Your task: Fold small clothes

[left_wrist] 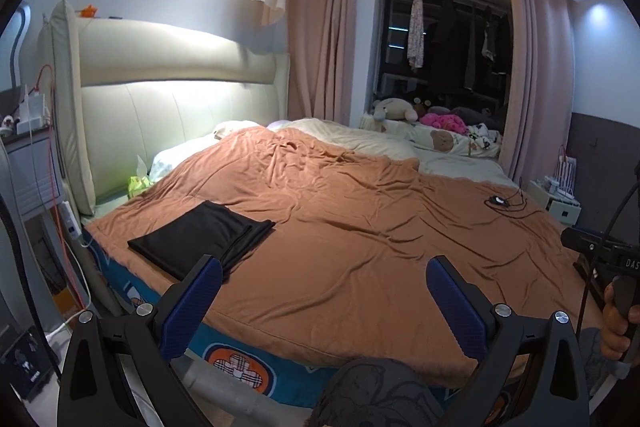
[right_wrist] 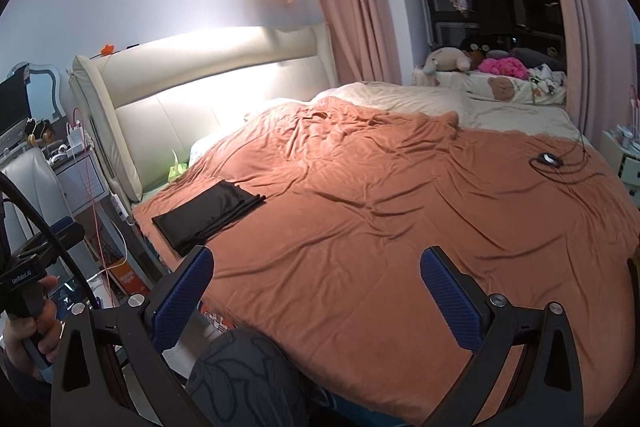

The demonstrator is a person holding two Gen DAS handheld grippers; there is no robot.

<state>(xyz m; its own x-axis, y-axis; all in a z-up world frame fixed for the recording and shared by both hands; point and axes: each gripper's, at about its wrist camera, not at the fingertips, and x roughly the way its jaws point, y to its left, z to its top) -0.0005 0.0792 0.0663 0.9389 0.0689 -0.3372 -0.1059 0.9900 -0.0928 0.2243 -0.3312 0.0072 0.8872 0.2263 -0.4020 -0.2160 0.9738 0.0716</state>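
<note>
Both tools spread wide, empty: left gripper [left_wrist: 324, 281], right gripper [right_wrist: 316, 273]. Folded flat black fabric garment [left_wrist: 202, 237] lies near corner of rumpled rust-orange bedspread [left_wrist: 360, 227]. Risk: careless pinch drags layers, undoes fold; slide over bed edge possible.

One folded black garment [left_wrist: 200, 239], two grippers [left_wrist: 324, 291] [right_wrist: 316, 283], one bed [left_wrist: 360, 227].
</note>
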